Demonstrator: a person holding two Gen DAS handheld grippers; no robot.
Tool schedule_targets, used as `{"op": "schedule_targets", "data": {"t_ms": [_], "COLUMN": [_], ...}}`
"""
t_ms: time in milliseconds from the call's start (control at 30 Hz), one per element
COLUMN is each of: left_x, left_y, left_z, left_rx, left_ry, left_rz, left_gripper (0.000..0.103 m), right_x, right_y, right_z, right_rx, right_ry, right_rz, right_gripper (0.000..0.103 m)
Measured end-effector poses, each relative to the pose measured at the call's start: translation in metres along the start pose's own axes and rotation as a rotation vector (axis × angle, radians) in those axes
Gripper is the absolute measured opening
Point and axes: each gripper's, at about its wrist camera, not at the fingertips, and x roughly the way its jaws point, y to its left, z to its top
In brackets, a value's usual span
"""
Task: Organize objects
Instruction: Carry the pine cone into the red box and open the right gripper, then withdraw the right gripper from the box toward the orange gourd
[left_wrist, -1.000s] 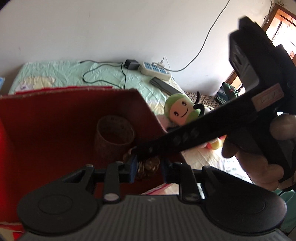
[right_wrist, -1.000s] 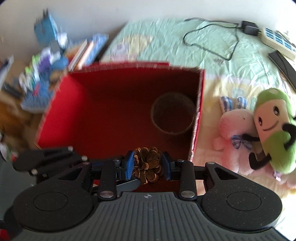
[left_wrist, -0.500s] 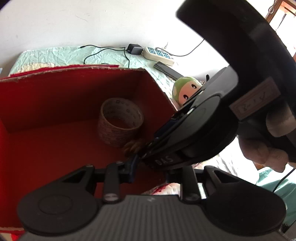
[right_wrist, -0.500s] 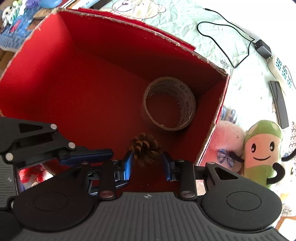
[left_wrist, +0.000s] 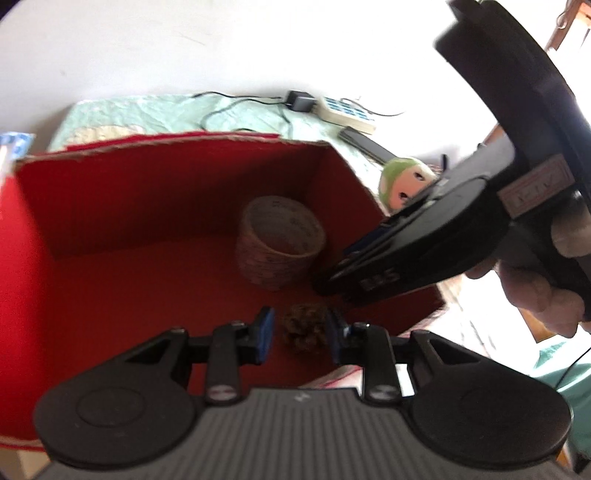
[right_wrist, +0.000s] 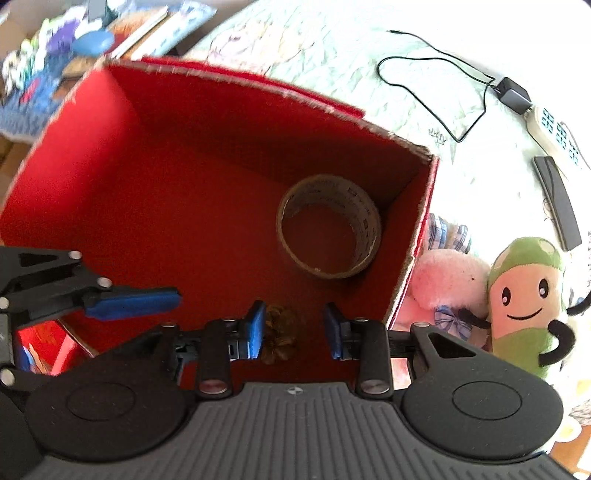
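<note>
**Pine cone lying in the red box**

Pale green bedding (right_wrist: 332, 48) is spread under a white wall, and a red cardboard box (right_wrist: 184, 155) is set on it, open at the top. Inside, a brown roll of tape (right_wrist: 328, 225) is stood on end near the box's far right corner, its printed core visible. At 6 o'clock from the roll a small pine cone (right_wrist: 279, 334) is seen on the red floor: dark brown, with open, woody scales, slightly blurred. It is framed by the right gripper (right_wrist: 294, 330), whose blue-padded jaws are spread wide; the left pad is close beside the cone, the right pad well clear, and whether the cone is touched cannot be told. The left gripper (left_wrist: 298, 334) is likewise held wide apart over the same cone (left_wrist: 304, 326), gripping nothing. At 3 o'clock outside the box, a green plush toy (right_wrist: 524, 299) and a pink plush toy (right_wrist: 448, 280) are lying together. A power strip (right_wrist: 554, 133) and black cable (right_wrist: 424, 74) are lying at 1 o'clock.
</note>
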Motion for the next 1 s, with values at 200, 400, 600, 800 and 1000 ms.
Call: {"op": "schedule_targets", "data": {"t_ms": [200, 400, 600, 800, 1000], "left_x": [-0.014, -0.028, -0.038, -0.047, -0.051], "left_y": [0.001, -0.002, -0.009, -0.015, -0.037], "left_z": [0.004, 0.01, 0.014, 0.01, 0.005], "left_rx": [-0.008, -0.003, -0.02, -0.045, -0.032], "left_ry": [-0.019, -0.02, 0.017, 0.03, 0.025], "left_rz": [0.163, 0.343, 0.462, 0.508, 0.567], "left_gripper": [0.038, 0.048, 0.052, 0.055, 0.065], "right_x": [-0.005, -0.01, -0.031, -0.044, -0.051], "right_y": [-0.013, -0.022, -0.02, -0.017, -0.021], "right_z": [-0.008, -0.018, -0.034, -0.054, -0.075], "right_rx": [0.109, 0.221, 0.295, 0.331, 0.393], "right_ry": [-0.088, -0.165, -0.274, -0.354, -0.386], "right_rz": [0.082, 0.164, 0.194, 0.134, 0.181], "right_gripper": [0.036, 0.036, 0.036, 0.036, 0.036]}}
